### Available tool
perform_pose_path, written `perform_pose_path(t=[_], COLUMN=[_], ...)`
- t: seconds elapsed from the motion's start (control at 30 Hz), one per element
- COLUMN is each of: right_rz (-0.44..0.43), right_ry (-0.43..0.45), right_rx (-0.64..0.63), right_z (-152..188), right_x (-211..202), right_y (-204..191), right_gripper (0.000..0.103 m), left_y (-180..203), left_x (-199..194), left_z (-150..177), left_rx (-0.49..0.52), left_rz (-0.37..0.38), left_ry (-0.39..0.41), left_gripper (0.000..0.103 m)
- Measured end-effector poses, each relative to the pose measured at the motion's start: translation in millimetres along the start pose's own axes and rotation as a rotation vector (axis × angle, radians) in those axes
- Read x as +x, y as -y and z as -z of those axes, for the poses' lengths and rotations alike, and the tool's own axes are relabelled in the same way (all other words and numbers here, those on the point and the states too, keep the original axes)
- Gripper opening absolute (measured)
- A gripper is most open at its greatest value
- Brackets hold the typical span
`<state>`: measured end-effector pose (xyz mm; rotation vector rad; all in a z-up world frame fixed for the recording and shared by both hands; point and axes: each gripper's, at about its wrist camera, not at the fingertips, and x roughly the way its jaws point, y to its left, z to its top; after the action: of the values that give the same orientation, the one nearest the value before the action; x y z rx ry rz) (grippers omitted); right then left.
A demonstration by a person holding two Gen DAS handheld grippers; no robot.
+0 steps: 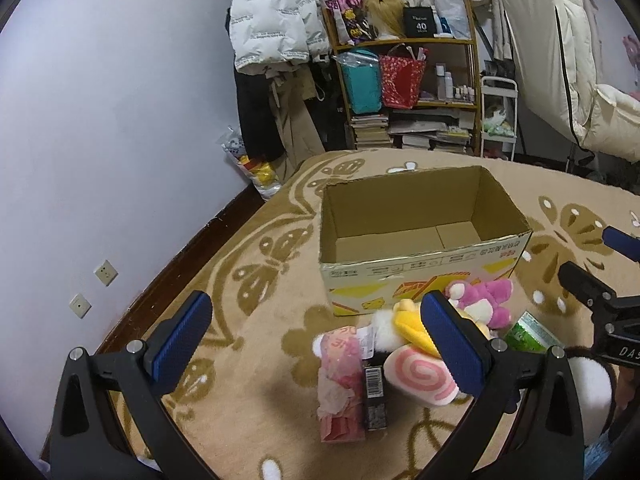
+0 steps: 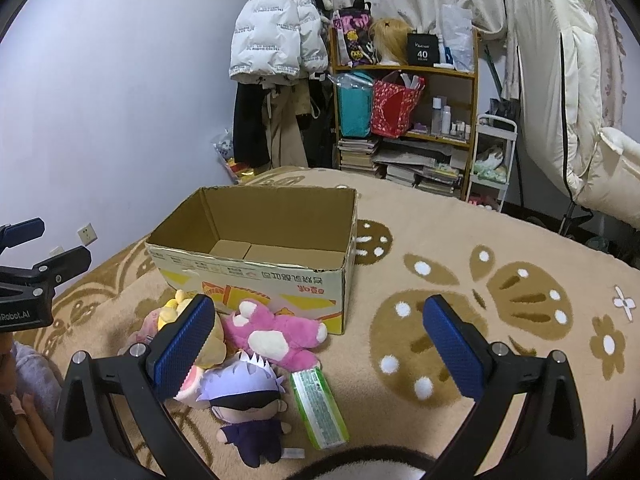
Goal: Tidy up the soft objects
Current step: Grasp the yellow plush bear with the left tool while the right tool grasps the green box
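An open, empty cardboard box [image 1: 424, 268] [image 2: 256, 284] stands on the tan patterned blanket. In front of it lies a heap of soft toys: a pink plush [image 1: 486, 300] [image 2: 276, 336], a yellow plush [image 1: 412, 324] [image 2: 176, 308], a pink swirl cushion [image 1: 420, 380], and a white-haired doll in dark clothes [image 2: 244, 404]. A green packet [image 1: 528, 334] [image 2: 318, 408] and a pink packet [image 1: 340, 384] lie beside them. My left gripper [image 1: 320, 344] hovers open above the heap. My right gripper [image 2: 320, 344] is open too, just above the doll and green packet.
A purple wall with sockets [image 1: 106, 272] runs along the left. Behind the bed stand a wooden shelf [image 1: 408, 92] [image 2: 408, 112] with bags and books, hanging jackets [image 1: 272, 20], and a white cart [image 2: 492, 160]. A person's sleeve [image 2: 32, 376] shows at the lower left of the right wrist view.
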<state>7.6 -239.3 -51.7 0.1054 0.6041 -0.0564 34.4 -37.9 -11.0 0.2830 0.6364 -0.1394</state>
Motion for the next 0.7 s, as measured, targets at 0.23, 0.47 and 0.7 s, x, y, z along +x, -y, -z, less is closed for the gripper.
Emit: perform_pose_path(t=[0.23,0.47,0.7], right_rz=[-0.002,0.001,0.001], right_ry=[-0.059,-0.133,-0.218], right_rx=[0.015,0.038,0.05], right_z=[-1,4,13], right_x=[20,41,62], right_y=[5,14,21], right_gripper=[0.103,0.103,0.103], left_y=[19,37,53], left_x=[20,45,72], left_z=[-7,-8,-7], left_rx=[0.025,0.04,0.042], left_rz=[0.029,0.059,0.103], left_ry=[-0.048,-0.101,-0.161], left_gripper=[0.103,0.103,0.103])
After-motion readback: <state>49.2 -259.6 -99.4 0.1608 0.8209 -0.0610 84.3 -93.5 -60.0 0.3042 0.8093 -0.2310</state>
